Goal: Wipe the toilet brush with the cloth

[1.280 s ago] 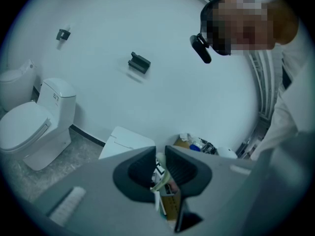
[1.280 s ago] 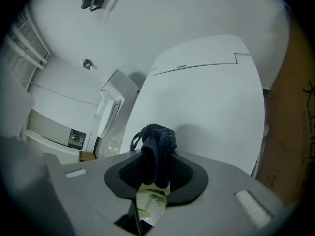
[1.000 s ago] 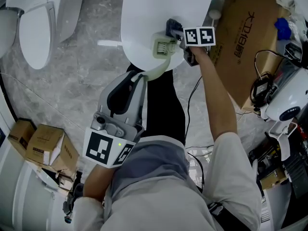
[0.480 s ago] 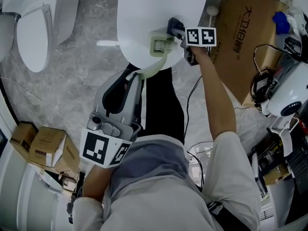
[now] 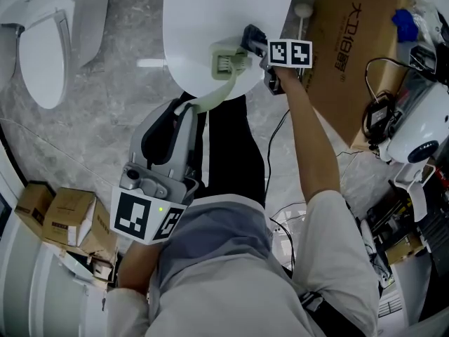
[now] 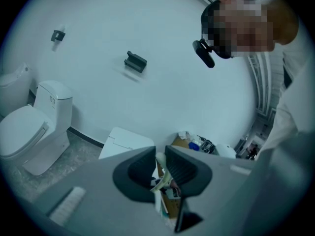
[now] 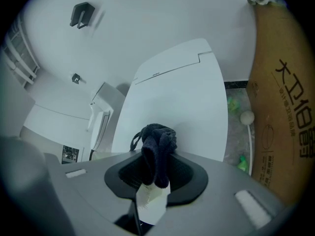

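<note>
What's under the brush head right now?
The closed white toilet lid lies under the brush head. The right tool holds its dark cloth against the head's side. Whether head and lid touch is hidden.

Hand-held grippers, grey: two, namely left hand-held gripper (image 5: pixel 184 114) and right hand-held gripper (image 5: pixel 248 42). Pale green plastic toilet brush (image 5: pixel 223 63): one. Dark fabric cloth (image 7: pixel 157 146): one. White ceramic toilets: two, namely far-left toilet (image 5: pixel 42 55) and far-centre toilet (image 5: pixel 210 12).

Pale green toilet brush (image 5: pixel 226 65), square head uppermost — dark bunched cloth (image 5: pixel 251 39) touching that head's side.
</note>
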A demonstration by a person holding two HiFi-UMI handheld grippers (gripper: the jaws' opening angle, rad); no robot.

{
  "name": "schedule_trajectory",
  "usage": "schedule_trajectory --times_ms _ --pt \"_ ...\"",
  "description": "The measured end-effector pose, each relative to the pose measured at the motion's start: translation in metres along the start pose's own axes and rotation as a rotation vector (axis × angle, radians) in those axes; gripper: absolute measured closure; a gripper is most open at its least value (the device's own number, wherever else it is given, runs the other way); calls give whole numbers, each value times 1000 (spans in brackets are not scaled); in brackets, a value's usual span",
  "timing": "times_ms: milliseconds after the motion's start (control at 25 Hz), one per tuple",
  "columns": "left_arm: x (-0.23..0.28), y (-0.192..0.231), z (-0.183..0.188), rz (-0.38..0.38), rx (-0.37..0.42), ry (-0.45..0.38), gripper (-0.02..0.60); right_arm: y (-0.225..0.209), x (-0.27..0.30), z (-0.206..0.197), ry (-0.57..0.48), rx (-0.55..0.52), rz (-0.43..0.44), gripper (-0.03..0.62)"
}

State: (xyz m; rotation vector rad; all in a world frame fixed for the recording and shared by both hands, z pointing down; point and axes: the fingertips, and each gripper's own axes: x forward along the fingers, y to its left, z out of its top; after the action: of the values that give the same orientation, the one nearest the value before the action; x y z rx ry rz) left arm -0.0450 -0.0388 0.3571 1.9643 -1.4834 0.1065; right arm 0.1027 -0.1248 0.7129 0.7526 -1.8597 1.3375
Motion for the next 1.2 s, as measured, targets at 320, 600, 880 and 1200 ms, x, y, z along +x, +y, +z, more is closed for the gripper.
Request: schedule_trajectory --times_ms 320,600,880,1200 --pt "0 0 0 -5 2 4 581 -8 -6 -11 -15 56 -8 499" --pt "0 -1 1 -10 9 5 581 -13 -8 -17 -14 76 -13 499" --pt "1 -1 1 -21 14 10 581 -17 -10 -30 -11 88 -16 500" --pt "1 -2 2 -32 21 12 581 -12 -12 -45 -24 105 -4 500"
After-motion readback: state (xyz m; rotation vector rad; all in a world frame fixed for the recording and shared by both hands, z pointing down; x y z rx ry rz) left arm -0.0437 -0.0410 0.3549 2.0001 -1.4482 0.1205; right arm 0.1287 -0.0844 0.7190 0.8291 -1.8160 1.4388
